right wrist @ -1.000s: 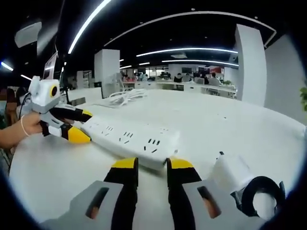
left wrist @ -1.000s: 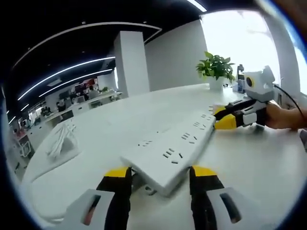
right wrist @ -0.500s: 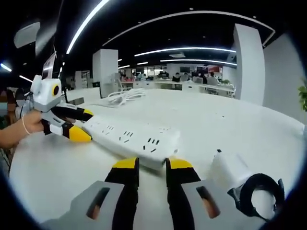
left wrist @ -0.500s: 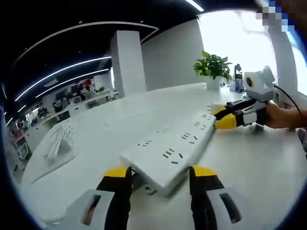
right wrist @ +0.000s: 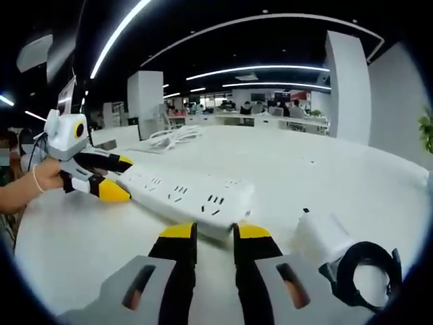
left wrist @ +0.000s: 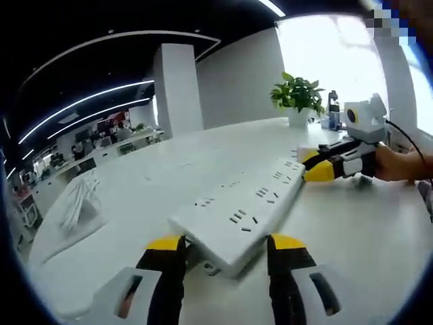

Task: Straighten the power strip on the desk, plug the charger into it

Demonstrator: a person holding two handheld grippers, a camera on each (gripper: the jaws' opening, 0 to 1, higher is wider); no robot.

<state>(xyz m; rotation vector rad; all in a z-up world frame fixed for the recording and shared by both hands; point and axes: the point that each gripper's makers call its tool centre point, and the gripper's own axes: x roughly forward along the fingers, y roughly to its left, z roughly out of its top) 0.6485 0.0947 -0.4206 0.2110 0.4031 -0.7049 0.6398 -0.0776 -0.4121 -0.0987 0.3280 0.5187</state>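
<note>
The left tool, with black jaws tipped in yellow, has its jaws on either side of one end of the long white plastic power strip, pinching that end; seen from the right gripper view, the same tool bites the strip's far end, held by a person's hand.

The right tool has its yellow-tipped jaws drawn close together at the strip's near end; whether they squeeze it or only touch its edge I cannot tell. In the left gripper view this tool sits at the strip's far end, one jaw above and one below.

The strip stretches between the two tools over the round white desk, socket face up. Just beside the right tool lies the white block charger with its coiled black cable, apart from the strip.

Further out, a loose bundle of white cable rests near the desk's edge, and a green potted plant in a white pot stands at the far side by the bright window.
</note>
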